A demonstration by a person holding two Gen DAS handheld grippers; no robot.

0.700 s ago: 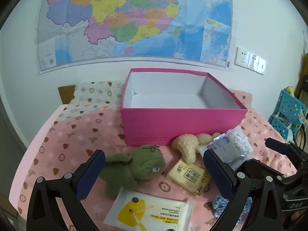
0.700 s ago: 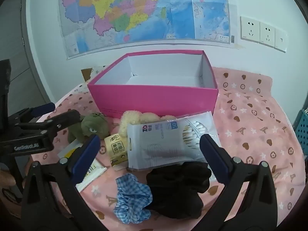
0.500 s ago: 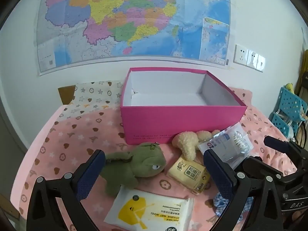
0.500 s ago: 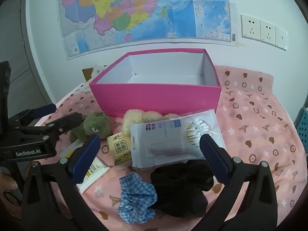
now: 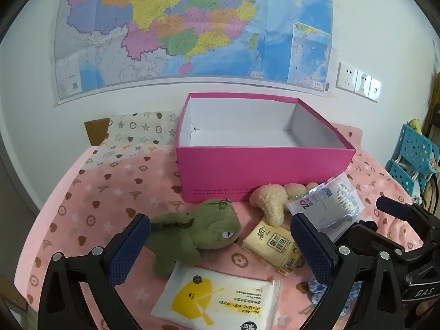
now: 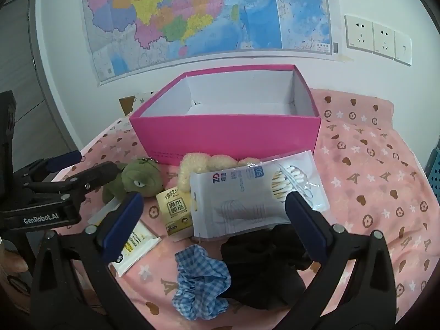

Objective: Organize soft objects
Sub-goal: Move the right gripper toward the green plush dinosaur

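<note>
An empty pink box (image 5: pixel 261 170) (image 6: pixel 228 134) stands on the pink patterned blanket. In front of it lie a green plush toy (image 5: pixel 198 233) (image 6: pixel 140 178), a cream fluffy toy (image 5: pixel 271 200) (image 6: pixel 209 165), a yellow tissue pack (image 5: pixel 271 243) (image 6: pixel 176 209), a bag of cotton swabs (image 5: pixel 327 206) (image 6: pixel 253 192), a wet-wipes pack (image 5: pixel 220 299) (image 6: pixel 134 244), a blue checked scrunchie (image 6: pixel 200 283) and a black cloth (image 6: pixel 264 269). My left gripper (image 5: pixel 220 236) hangs open over the green plush and tissue pack. My right gripper (image 6: pixel 214 211) hangs open above the swab bag and black cloth. Neither holds anything.
A large map (image 5: pixel 192 24) and wall sockets (image 6: pixel 379 38) are on the wall behind the box. A blue perforated rack (image 5: pixel 412 162) stands off the bed's right side. Bare blanket (image 6: pixel 371 170) lies right of the box, and more blanket (image 5: pixel 96 192) to its left.
Both views have shifted slightly, as if each gripper drew back and rose a little. No object has moved and both grippers stay open.
</note>
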